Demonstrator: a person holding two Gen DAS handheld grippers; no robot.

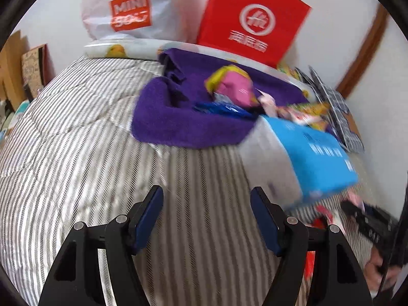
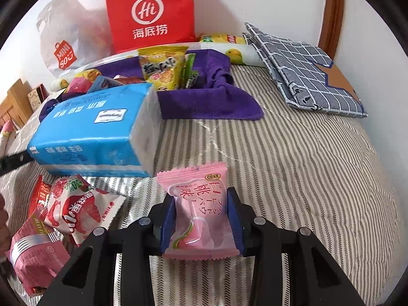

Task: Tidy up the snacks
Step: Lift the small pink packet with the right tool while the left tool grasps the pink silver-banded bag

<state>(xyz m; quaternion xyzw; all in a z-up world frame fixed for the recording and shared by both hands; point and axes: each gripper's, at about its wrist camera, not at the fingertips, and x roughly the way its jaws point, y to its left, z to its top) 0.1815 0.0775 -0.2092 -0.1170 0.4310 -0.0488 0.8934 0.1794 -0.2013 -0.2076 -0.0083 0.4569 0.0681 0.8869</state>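
Pink peach snack packet [image 2: 201,211] upright between clamping right jaws, long axis pointing away; left jaws empty, apart.

Left gripper [image 1: 206,219]: tilted downward, jaws standing apart, nothing between the blue pads [image 1: 150,216]. Right gripper [image 2: 201,219]: also pitched downward, pads [image 2: 168,219] pressed against both sides of a pink snack packet [image 2: 197,211], packet upright between them. Part of a hand [image 1: 377,272] visible at lower right of the left view.

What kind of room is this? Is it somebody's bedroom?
Probably a bedroom. Snacks lie on a striped quilt like a bed's, a long pillow sits against the wall, and shopping bags lean behind it.
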